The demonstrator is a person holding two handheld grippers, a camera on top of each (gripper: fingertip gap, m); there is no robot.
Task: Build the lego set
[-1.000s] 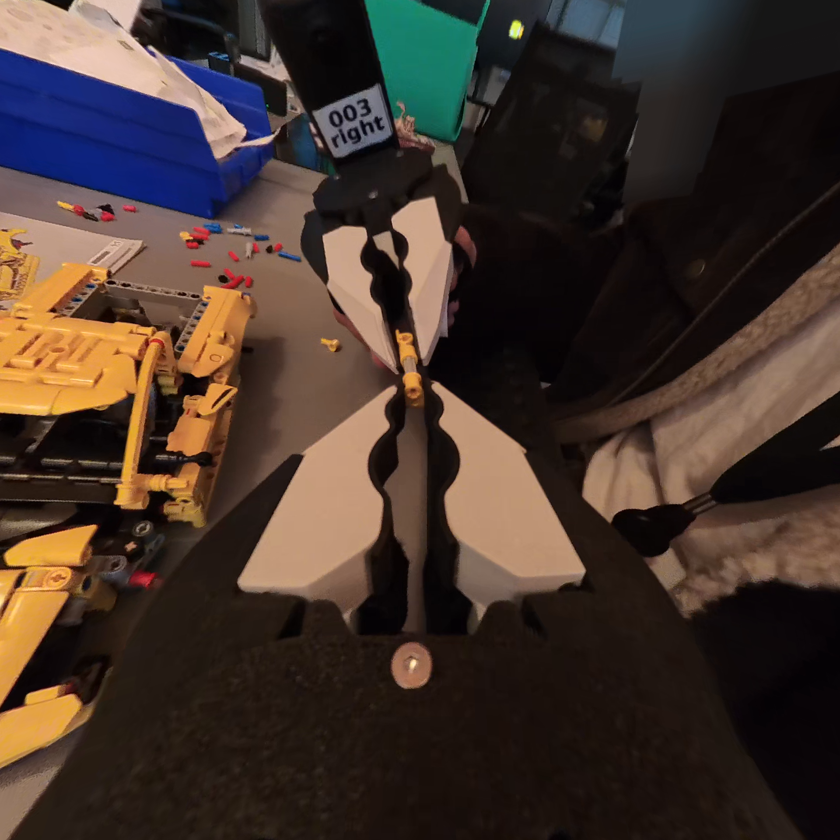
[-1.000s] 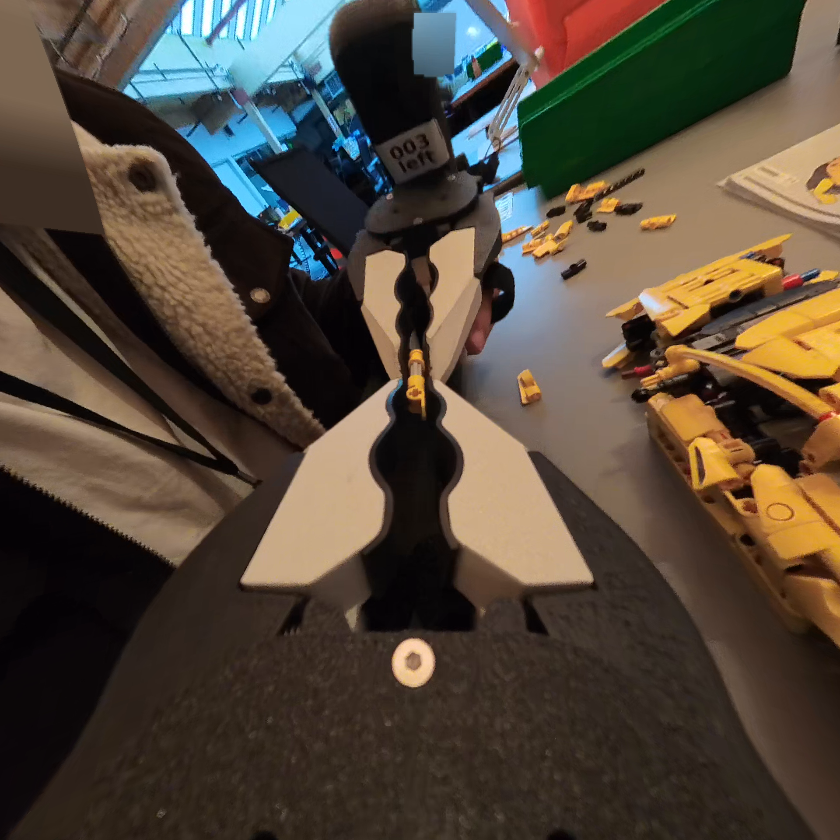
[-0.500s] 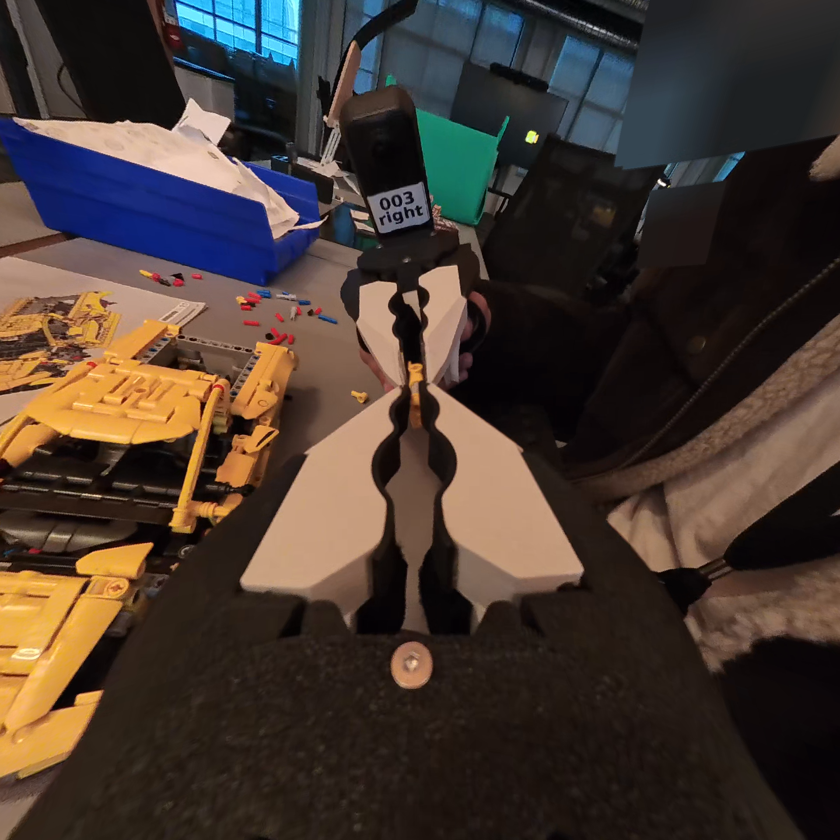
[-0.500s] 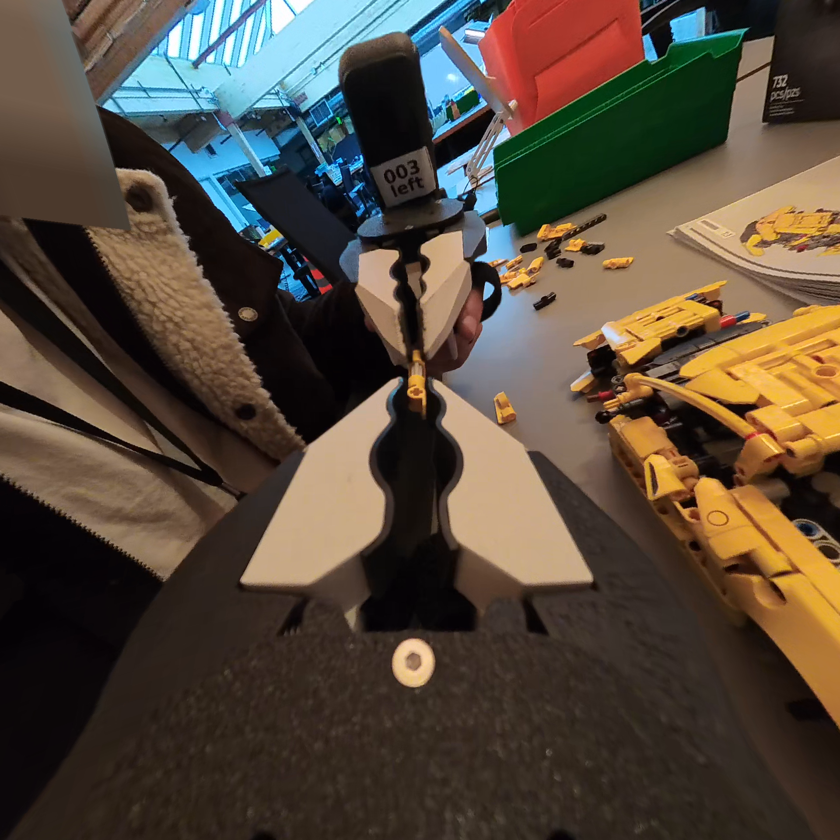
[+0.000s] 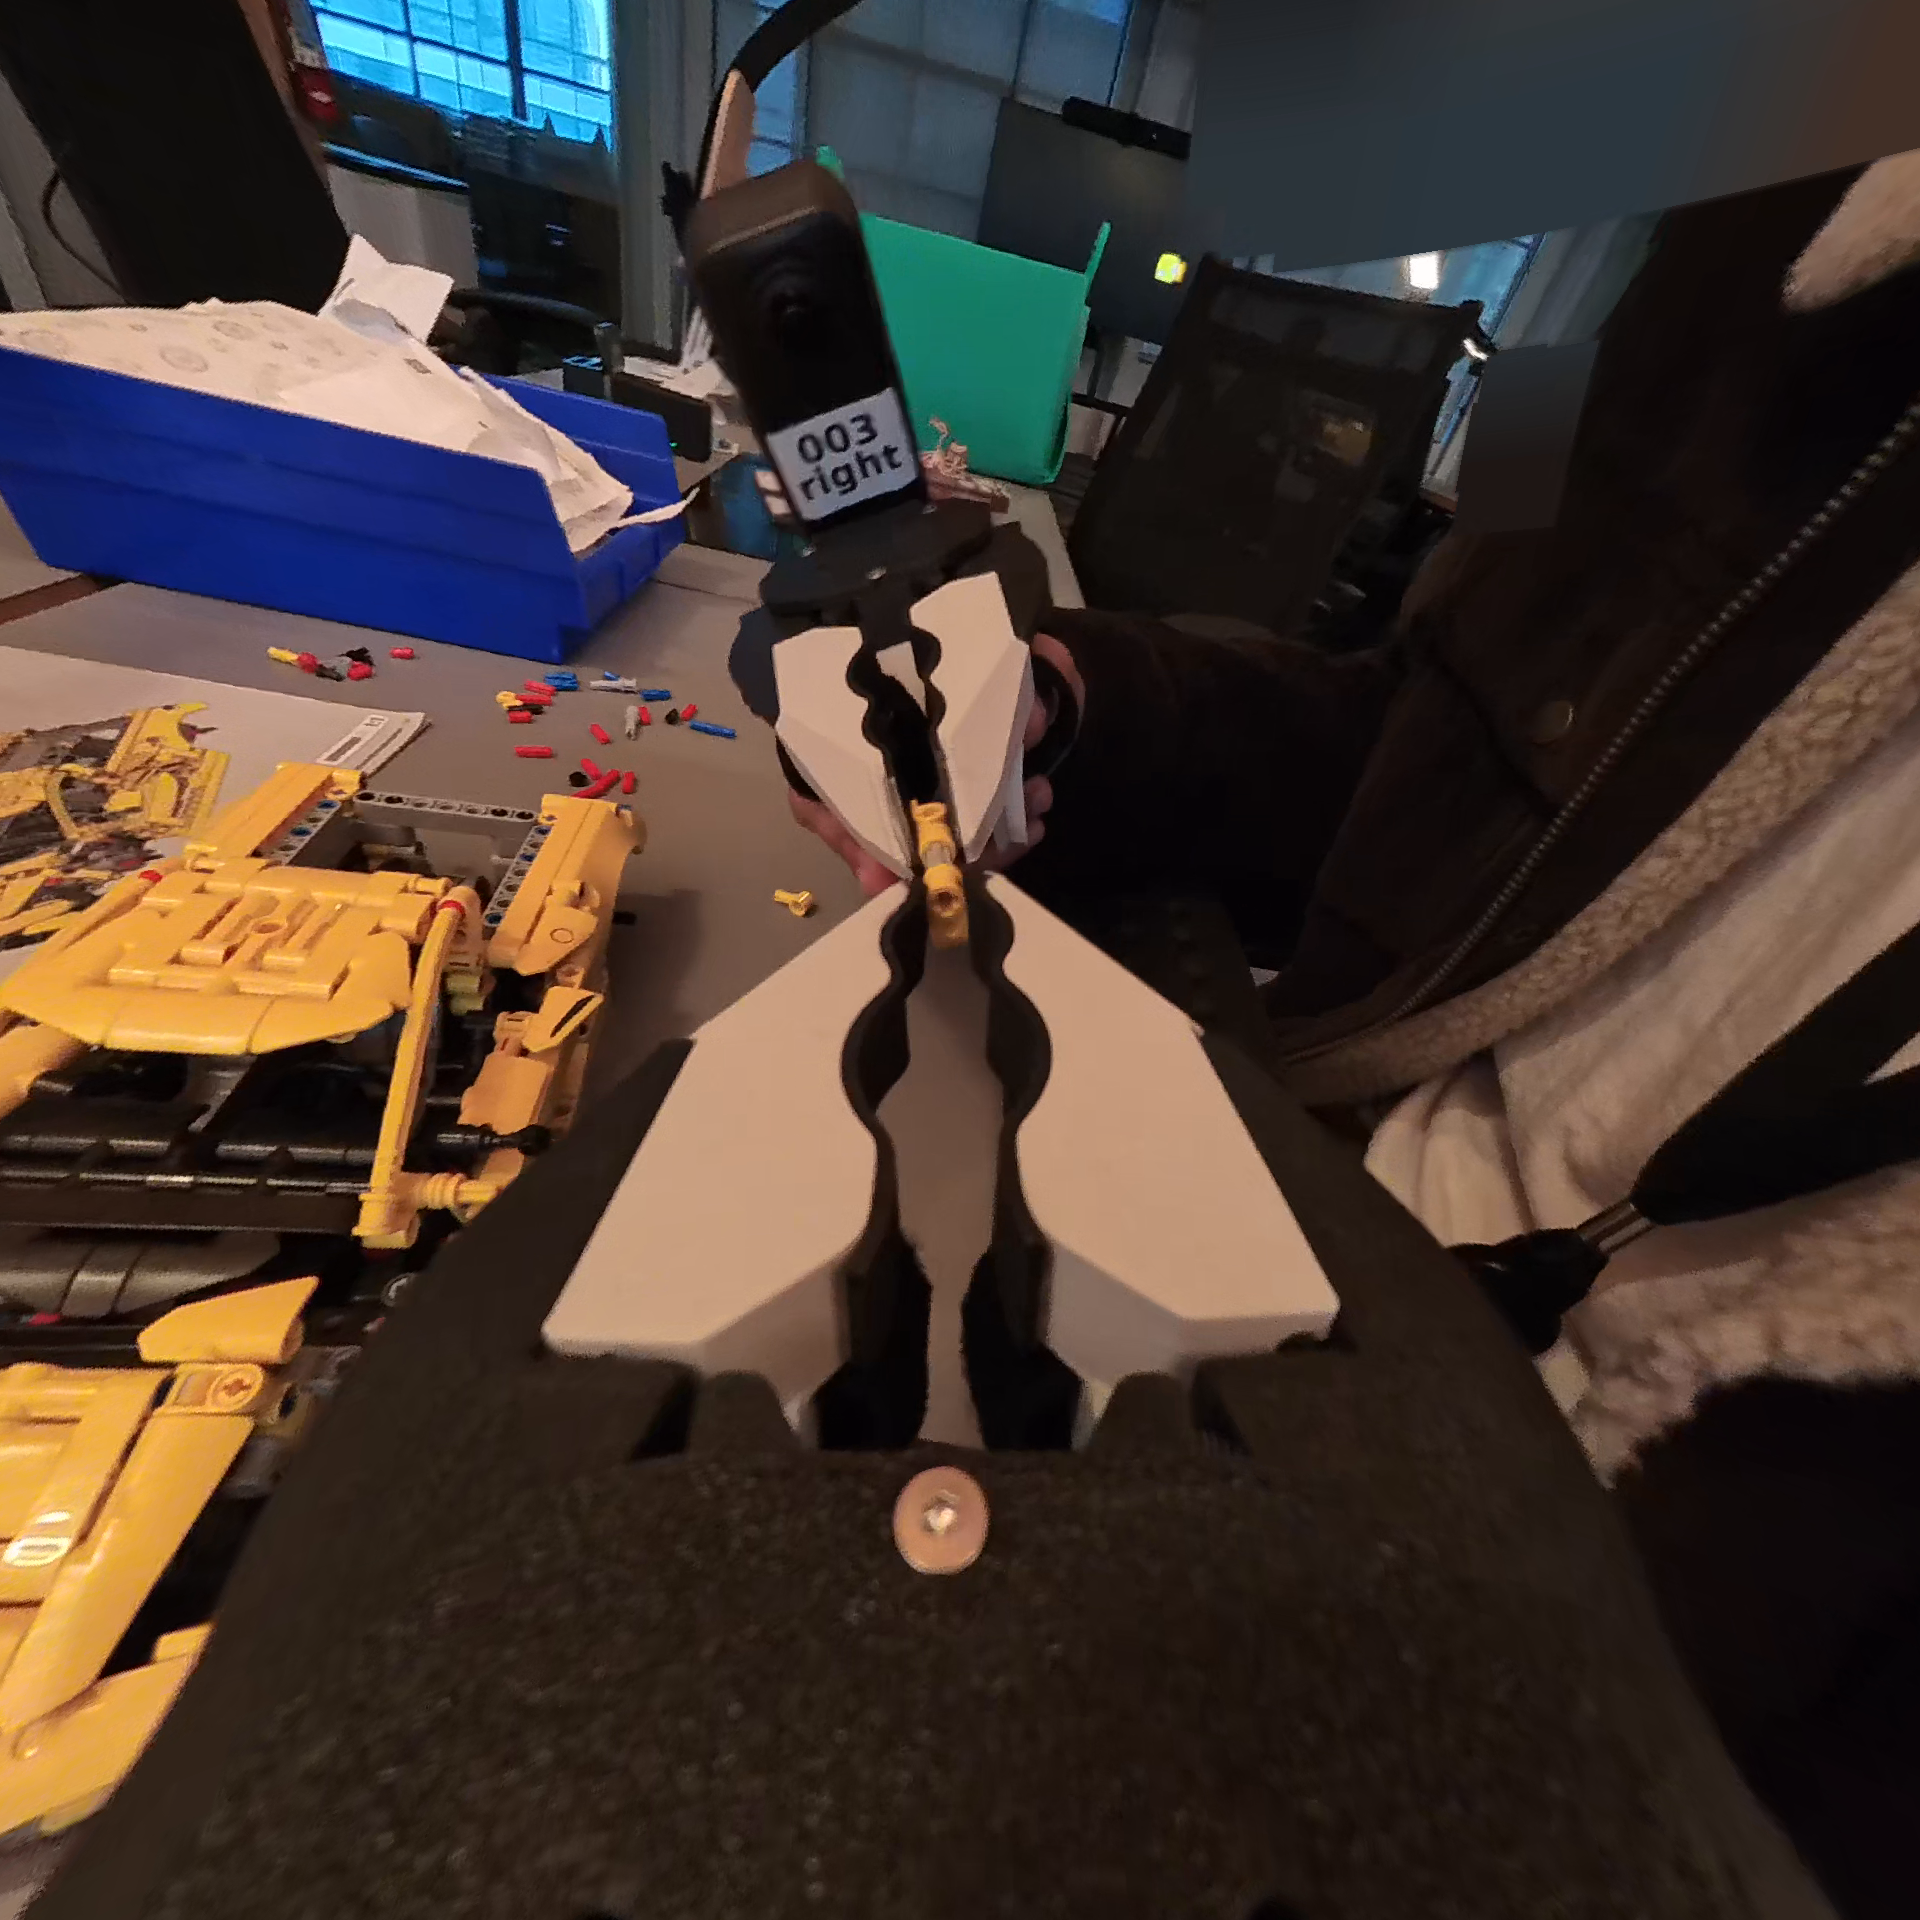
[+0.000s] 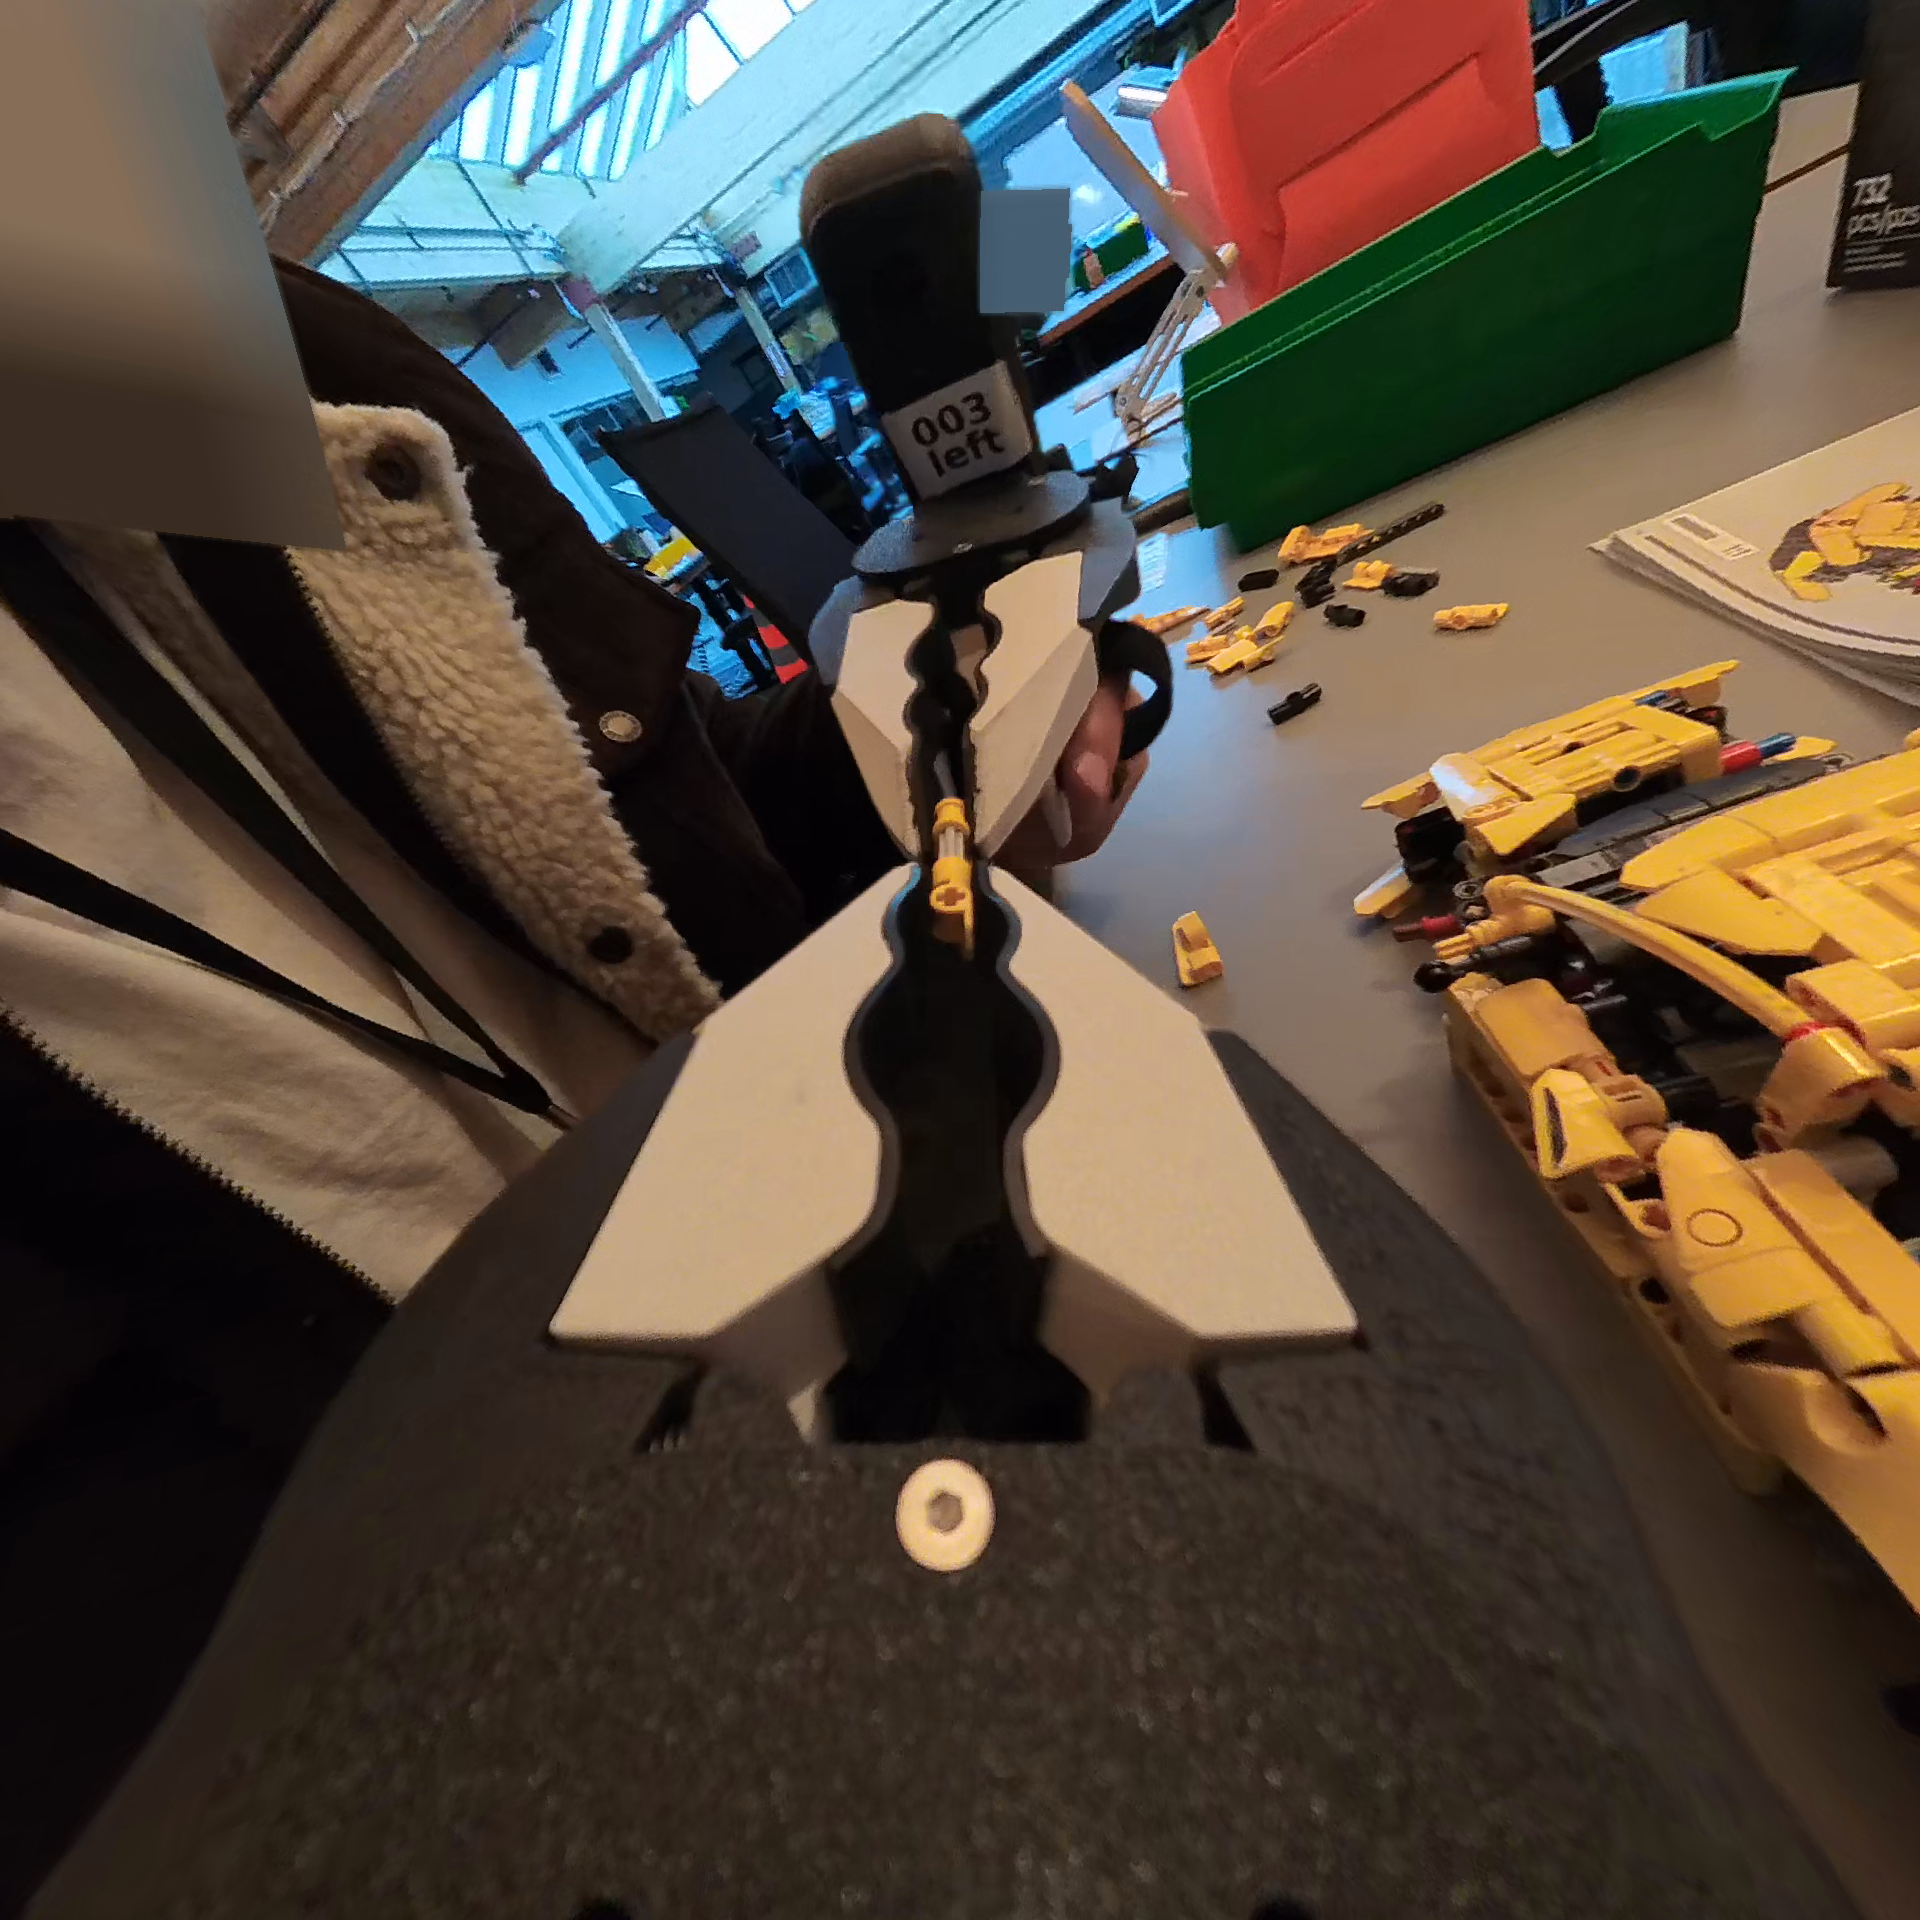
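Pinching opposite ends of one small yellow connector piece (image 5: 943, 902), the left gripper (image 5: 948, 914) and right gripper (image 6: 948, 906) meet tip to tip, both clamped on it, just beside the yellow model (image 5: 312, 966). Since a second ago both have lifted above the model (so the mid-air join looks unfinished). Only the left wrist view shows the blue bin (image 5: 312, 520); only the right, the green bin (image 6: 1455, 343).

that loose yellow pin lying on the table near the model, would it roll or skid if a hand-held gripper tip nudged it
The loose yellow pin looks tiny and probably very light, so a nudge would likely skid it across the smooth grey table. Its rounded shaft suggests rolling, though the wider end may curve its path. Likely rigid plastic, so probably not fragile.
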